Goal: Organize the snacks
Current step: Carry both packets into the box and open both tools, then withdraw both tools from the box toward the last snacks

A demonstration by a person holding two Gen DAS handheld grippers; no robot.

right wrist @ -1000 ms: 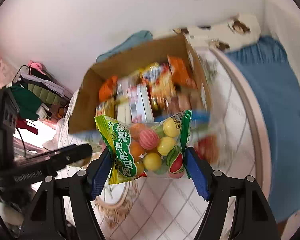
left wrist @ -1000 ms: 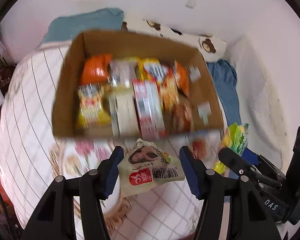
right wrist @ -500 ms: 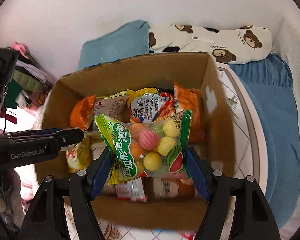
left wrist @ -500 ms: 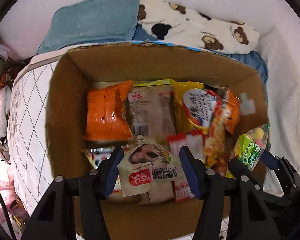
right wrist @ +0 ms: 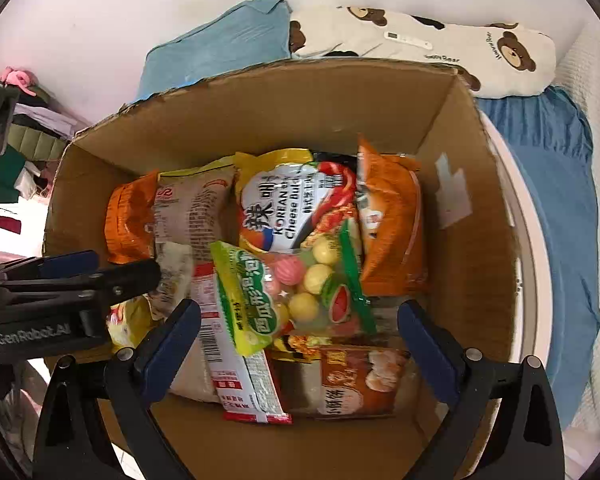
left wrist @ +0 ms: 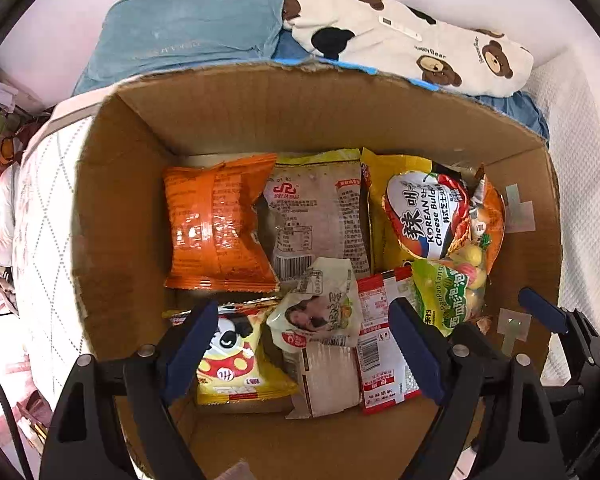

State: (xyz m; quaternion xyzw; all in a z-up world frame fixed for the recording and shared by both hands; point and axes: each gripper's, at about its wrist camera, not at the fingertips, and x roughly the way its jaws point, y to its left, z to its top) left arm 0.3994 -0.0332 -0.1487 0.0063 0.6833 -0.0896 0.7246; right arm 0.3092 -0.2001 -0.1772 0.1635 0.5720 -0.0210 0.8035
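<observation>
An open cardboard box (left wrist: 112, 208) (right wrist: 480, 208) holds several snack packs. My left gripper (left wrist: 300, 344) is open above it; a small cream snack pack (left wrist: 320, 312) lies loose on the packs between its fingers. My right gripper (right wrist: 300, 336) is open too; the green fruit-candy bag (right wrist: 292, 288) lies free on the packs just beyond its fingers, and also shows in the left wrist view (left wrist: 448, 296). An orange bag (left wrist: 216, 224), a Korean cheese noodle pack (left wrist: 424, 216) (right wrist: 296, 208) and a panda snack pack (left wrist: 232, 356) lie in the box.
The box stands on a quilted bed. A teal pillow (left wrist: 188, 28) (right wrist: 220, 48) and a bear-print pillow (left wrist: 412, 44) (right wrist: 440, 48) lie behind it. A blue sheet (right wrist: 552, 208) is at the right. Clothes clutter the left (right wrist: 24, 144).
Both grippers moved forward over the box, then opened. The cream pack and the candy bag dropped out of the jaws onto the packs inside.
</observation>
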